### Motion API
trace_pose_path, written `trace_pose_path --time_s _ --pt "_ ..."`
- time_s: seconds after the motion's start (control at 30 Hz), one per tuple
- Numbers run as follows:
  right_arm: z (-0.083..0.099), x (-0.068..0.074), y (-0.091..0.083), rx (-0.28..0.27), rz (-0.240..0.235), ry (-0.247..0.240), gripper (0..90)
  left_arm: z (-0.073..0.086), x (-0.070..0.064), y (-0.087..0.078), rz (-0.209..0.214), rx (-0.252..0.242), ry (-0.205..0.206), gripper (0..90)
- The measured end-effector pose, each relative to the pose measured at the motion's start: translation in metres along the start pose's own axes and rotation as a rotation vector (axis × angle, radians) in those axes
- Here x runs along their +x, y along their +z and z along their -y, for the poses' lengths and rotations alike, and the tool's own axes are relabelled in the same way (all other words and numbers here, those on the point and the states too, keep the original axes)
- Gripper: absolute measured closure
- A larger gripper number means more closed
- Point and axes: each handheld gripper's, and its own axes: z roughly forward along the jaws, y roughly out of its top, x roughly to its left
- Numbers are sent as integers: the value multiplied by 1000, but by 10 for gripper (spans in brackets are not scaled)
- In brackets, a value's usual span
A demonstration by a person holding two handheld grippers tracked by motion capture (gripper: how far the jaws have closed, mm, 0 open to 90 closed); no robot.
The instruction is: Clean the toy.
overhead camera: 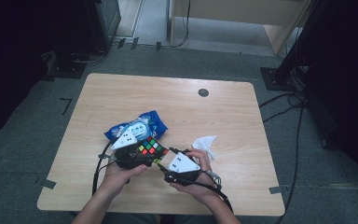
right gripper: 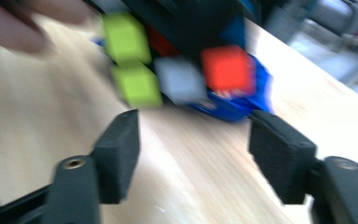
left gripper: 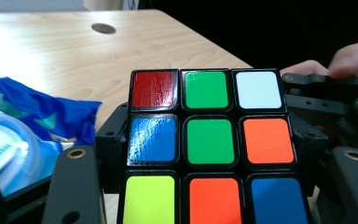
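Cube [left gripper: 212, 149] clamped in left gripper [overhead camera: 137, 156], beside blue packet [overhead camera: 142, 125].

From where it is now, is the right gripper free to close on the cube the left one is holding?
Probably yes. The right gripper stands open with nothing between its jaws, and the cube sits just ahead of it, clamped in the left gripper. Only bare table lies between; the blue packet is behind the cube.

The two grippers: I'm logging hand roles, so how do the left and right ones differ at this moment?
The left gripper is shut on the puzzle cube; the right gripper stands open with nothing between its jaws. The left one's view is sharp, the right one's is blurred. Both are hand-held low over the wooden table, close together.
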Motion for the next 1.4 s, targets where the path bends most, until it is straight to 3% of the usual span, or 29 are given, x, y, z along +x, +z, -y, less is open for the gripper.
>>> trace_pose_path --time_s 0.03,0.1,0.13,0.2,0.27,0.3,0.37,0.47,0.53,0.63,0.77,0.9,1.0,1.07,1.17,1.3,1.4 --pt "1 -4 -1 12 25 -4 380 0 1 -2 -4 -4 4 338" --pt "5 -22 -5 34 79 42 415 0 5 -4 -6 -9 -3 338" --pt "9 -41 -9 46 115 130 431 0 5 -4 -4 -10 -2 338" --pt "16 -61 -12 75 145 225 444 1 6 -3 0 -8 16 338" --pt "31 -84 -13 140 166 305 460 3 4 -1 9 -16 50 338" --pt "40 -92 -13 164 177 327 467 4 3 -1 21 -26 70 338" --pt "57 -103 -10 193 156 346 480 5 0 1 36 -38 102 338" --pt "73 -110 -5 235 95 384 481 6 -2 3 39 -43 122 338" --pt "77 -108 0 253 65 363 485 7 -1 4 33 -37 129 338" --pt "79 -105 4 285 73 338 510 9 1 5 36 -36 146 339" --pt "81 -109 3 274 85 394 616 10 -1 5 47 -48 178 339" --pt "84 -110 0 255 141 431 789 11 -2 5 48 -51 193 338" --pt "81 -108 -2 268 142 464 838 11 -1 5 38 -43 192 338" --pt "73 -105 -5 228 120 476 844 12 0 6 22 -46 182 339" --pt "49 -96 -15 105 43 496 845 14 1 8 15 -42 167 338" --pt "12 -77 -29 -54 -82 516 844 17 -3 13 21 -31 184 338" --pt "-9 -62 -37 -134 -165 527 844 19 -11 17 27 -19 219 338"
